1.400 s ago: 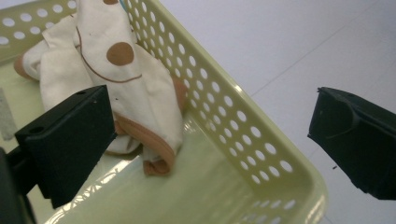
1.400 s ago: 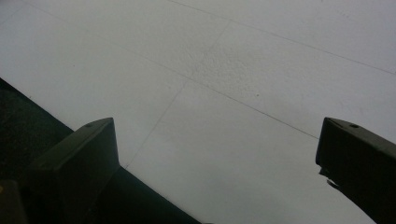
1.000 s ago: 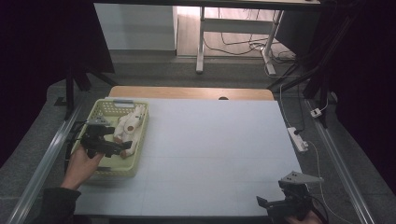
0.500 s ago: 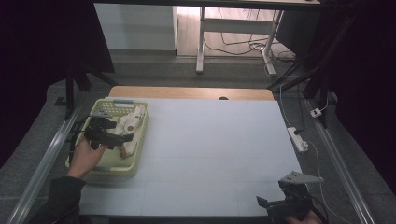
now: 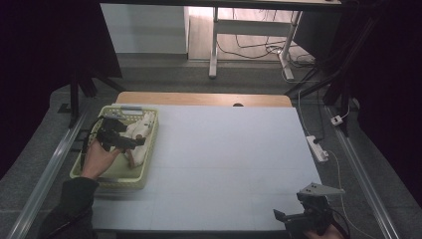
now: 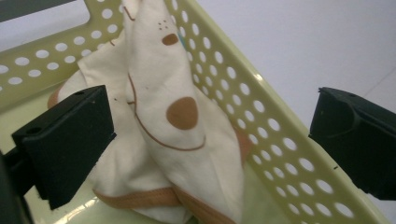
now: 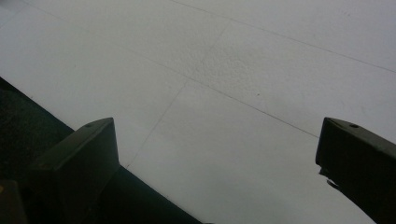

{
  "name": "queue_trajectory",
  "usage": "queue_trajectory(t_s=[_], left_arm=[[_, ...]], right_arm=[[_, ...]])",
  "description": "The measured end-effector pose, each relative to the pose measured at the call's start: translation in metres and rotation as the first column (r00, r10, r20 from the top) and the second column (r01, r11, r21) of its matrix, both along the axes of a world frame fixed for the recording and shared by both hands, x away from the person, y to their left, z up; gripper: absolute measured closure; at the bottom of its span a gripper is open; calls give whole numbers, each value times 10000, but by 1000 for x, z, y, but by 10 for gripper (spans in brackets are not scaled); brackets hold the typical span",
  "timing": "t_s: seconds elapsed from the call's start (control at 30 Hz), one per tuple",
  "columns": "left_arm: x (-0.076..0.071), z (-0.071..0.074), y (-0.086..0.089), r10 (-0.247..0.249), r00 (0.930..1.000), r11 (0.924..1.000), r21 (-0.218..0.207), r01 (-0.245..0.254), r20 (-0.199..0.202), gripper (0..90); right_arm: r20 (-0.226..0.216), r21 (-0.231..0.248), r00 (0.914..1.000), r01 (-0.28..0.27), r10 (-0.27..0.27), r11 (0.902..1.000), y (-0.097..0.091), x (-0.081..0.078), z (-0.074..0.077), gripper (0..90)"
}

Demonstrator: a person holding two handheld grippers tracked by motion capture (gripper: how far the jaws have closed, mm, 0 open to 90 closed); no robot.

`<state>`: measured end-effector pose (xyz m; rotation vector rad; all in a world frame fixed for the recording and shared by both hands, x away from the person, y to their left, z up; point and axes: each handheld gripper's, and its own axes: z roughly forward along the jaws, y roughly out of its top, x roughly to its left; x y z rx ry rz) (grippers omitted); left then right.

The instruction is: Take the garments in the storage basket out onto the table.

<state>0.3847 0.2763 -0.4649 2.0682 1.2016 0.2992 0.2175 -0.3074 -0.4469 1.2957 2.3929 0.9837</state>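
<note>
**Left gripper poised over the cloth in the basket**

The cream cloth (image 6: 173, 126), printed with brown spots and edged in brown trim, lies bunched inside the pale green perforated basket (image 5: 145, 169), which sits at the left edge of the desk (image 5: 224, 164). The cloth is piled against the basket's wall on the side nearer the desk's middle, so its folds stand up in a ridge rather than lying flat, which gives a gripper something to pinch.

The left gripper (image 5: 130, 143) hangs over the basket with its jaws spread wide and nothing between them. In the left gripper view the raised fold sits between the two jaws, one jaw inside the basket beside the cloth, the other out over the perforated wall. As judged from that stance, the wide opening is there to straddle the ridge before closing; the outer jaw would need to clear the wall first.

The right gripper (image 5: 293, 221) waits at the near right corner of the desk, jaws equally wide and empty, over bare white surface, probably kept out of the way until the cloth comes out.
</note>
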Motion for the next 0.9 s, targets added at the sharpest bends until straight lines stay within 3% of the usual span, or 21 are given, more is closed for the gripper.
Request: queue_trajectory(t_s=[0.2,0.43,0.63,0.9], left_arm=[[13,-4,1,240,9996,9997,108,-238,-164,0],[28,-9,1,97,9981,9998,206,-84,-616,0],[41,-15,1,150,9976,9992,369,-125,-671,0],[55,-26,-4,229,9943,9967,794,-147,-1041,0]], right_arm=[[-15,11,10000,-9,9,10000,0,0,0,0],[-16,9,10000,-23,23,10000,0,0,0,0],[-20,21,10000,-27,28,10000,0,0,0,0],[-38,17,10000,-51,51,10000,0,0,0,0]])
